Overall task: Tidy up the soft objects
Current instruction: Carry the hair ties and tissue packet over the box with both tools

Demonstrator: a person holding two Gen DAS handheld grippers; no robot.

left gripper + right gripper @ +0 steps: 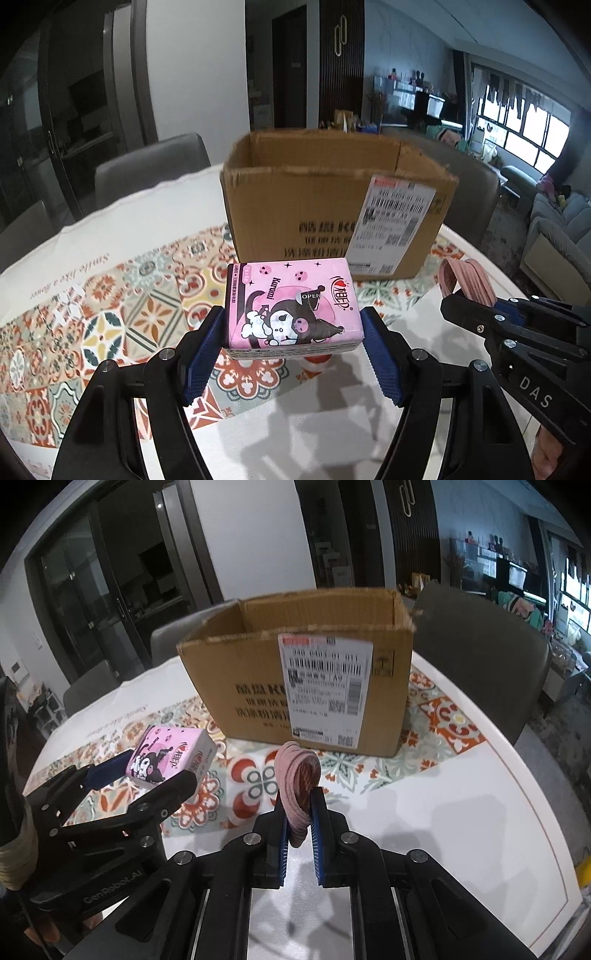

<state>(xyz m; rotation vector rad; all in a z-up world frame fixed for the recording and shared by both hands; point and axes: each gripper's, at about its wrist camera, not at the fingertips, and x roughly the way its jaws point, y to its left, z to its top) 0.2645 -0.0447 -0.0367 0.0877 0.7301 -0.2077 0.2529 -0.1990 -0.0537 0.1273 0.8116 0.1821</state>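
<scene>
Tissue pack (291,306) clamped in left gripper (293,332), up off the table (461,369), pink bands (297,786) pinched tight in right gripper (300,812) alongside, open box (332,199) just ahead, grey chairs (151,170) behind it

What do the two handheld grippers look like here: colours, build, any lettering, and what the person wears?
Both the left gripper and right gripper are black plastic linkage frames with silver bolts and ribbed blue pads. White lettering reads "GenRobot.AI" on the left one and "DAS" on the right. No cables show. A beige knit sleeve cuff is at the left hand.
</scene>
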